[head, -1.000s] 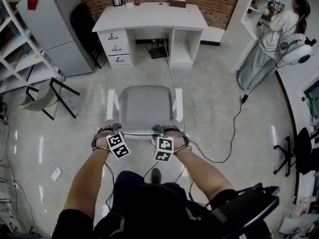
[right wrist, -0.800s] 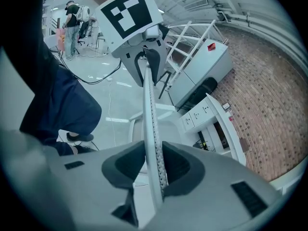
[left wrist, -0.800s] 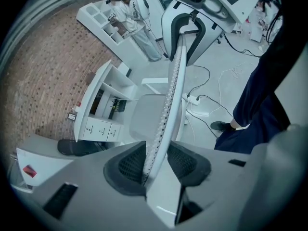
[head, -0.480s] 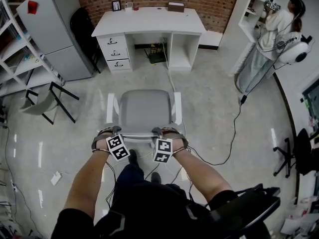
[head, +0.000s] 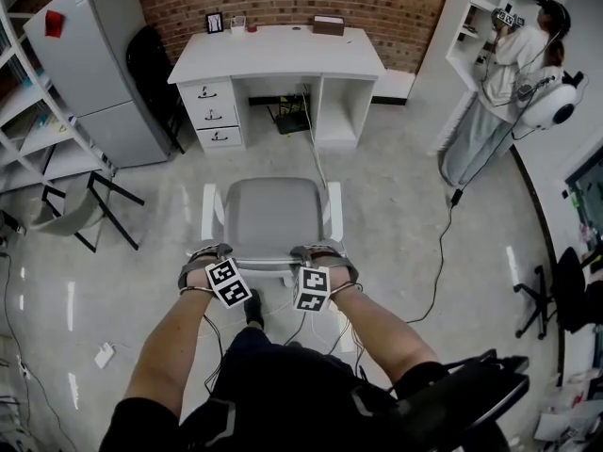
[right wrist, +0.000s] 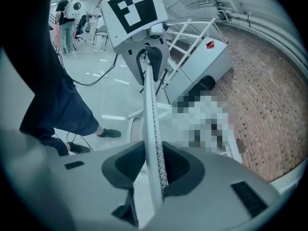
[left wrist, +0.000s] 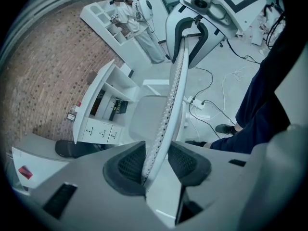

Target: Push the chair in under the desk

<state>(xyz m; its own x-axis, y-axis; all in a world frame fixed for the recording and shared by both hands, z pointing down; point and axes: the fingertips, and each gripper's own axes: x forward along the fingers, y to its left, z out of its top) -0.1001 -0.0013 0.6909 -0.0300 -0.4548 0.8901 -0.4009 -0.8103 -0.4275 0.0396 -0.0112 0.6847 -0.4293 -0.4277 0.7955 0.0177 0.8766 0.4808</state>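
Note:
A grey chair [head: 273, 215] with white armrests stands on the floor, facing the white desk [head: 278, 55] with a stretch of floor between them. Both grippers hold the top edge of its perforated backrest [head: 264, 260] from behind. My left gripper [head: 209, 252] has the backrest edge [left wrist: 175, 81] between its pads, which still touch it while the jaws are opening slightly. My right gripper [head: 320, 250] is shut on the same edge [right wrist: 151, 105], further right. The desk's knee opening lies straight ahead of the chair.
A grey fridge [head: 94, 64] and a black chair [head: 155, 50] stand left of the desk. A folded chair [head: 71, 205] leans at the left. A cable [head: 438, 252] runs over the floor on the right. A person [head: 499, 73] stands at the white shelves, far right.
The chair and both grippers have moved forward, a little closer to the desk. The person's foot has stepped forward behind the chair.

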